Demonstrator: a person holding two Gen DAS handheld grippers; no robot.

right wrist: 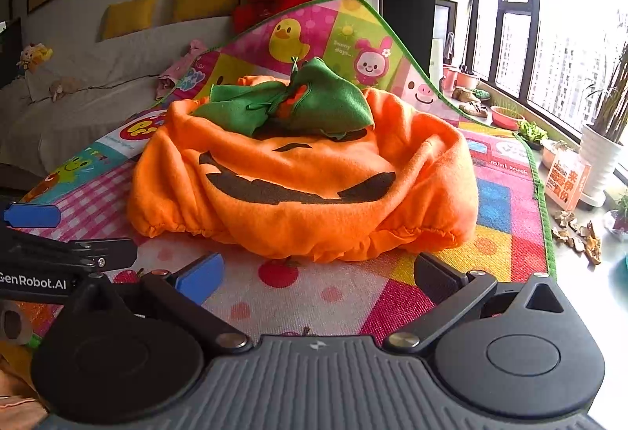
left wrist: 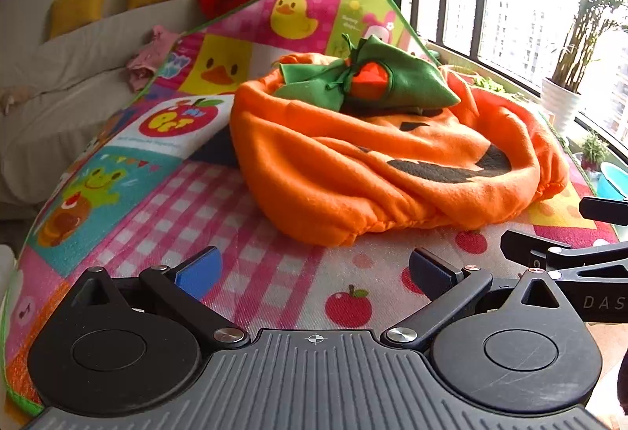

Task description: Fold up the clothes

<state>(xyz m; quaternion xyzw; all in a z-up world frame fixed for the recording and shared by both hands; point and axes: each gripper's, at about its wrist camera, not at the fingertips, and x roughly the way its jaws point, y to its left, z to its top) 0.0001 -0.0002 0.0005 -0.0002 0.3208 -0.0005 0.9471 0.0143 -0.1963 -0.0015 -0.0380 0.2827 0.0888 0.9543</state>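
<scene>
folding is not yet starting: orange pumpkin costume [right wrist: 302, 186] is lying rumpled and unfolded on the cartoon play mat [right wrist: 498, 233], while left claw [left wrist: 314, 271] and right claw [right wrist: 318, 273] are hovering near its hem, both spread wide, grasping nothing.

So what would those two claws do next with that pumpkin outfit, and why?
Probably both move forward to the gathered hem of the orange pumpkin costume. The left hand-held gripper and right hand-held gripper stand open and empty, short of it, and it lies bunched on the play mat.
</scene>
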